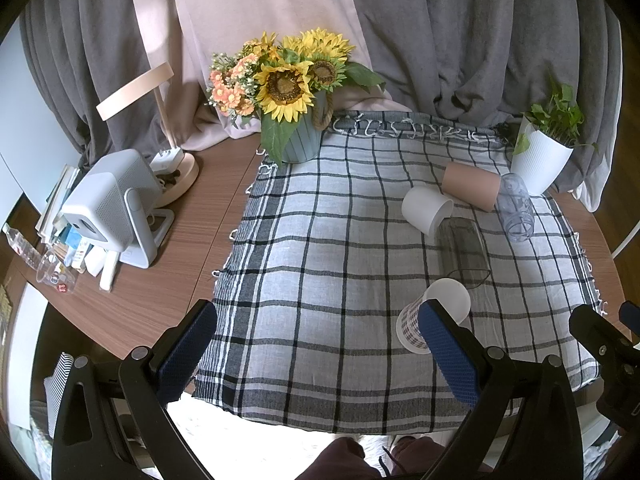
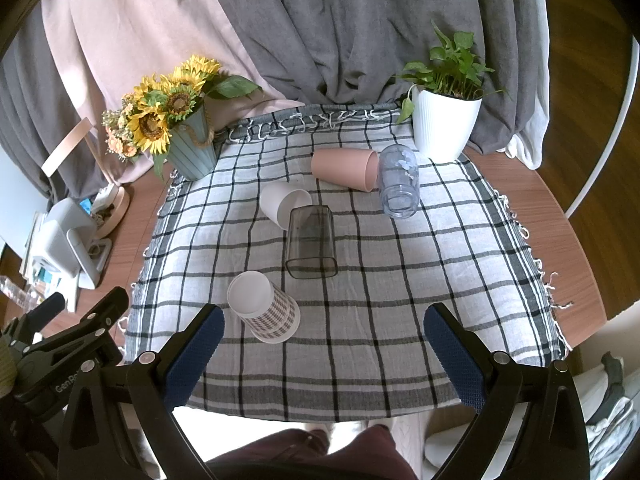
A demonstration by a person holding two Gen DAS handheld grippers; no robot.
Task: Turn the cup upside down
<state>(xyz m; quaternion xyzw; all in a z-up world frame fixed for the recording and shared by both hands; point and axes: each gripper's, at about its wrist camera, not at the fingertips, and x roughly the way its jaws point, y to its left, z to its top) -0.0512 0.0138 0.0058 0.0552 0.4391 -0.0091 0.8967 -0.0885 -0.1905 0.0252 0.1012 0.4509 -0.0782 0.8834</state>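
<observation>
Several cups lie on their sides on a checked cloth (image 2: 360, 320): a plaid paper cup (image 2: 264, 307) nearest, a dark clear square cup (image 2: 311, 242), a white cup (image 2: 284, 202), a pink cup (image 2: 346, 169) and a clear bluish cup (image 2: 398, 182). In the left wrist view the plaid cup (image 1: 434, 322) sits just behind my left gripper's right finger (image 1: 444, 354). My left gripper (image 1: 316, 344) is open and empty above the cloth's near edge. My right gripper (image 2: 322, 344) is open and empty, with the plaid cup just beyond its left finger.
A sunflower vase (image 2: 188, 148) stands at the cloth's far left corner and a white potted plant (image 2: 444, 120) at the far right. A lamp (image 1: 160, 128), a grey device (image 1: 108, 204) and clutter sit on the wooden table (image 1: 192, 240) to the left. Curtains hang behind.
</observation>
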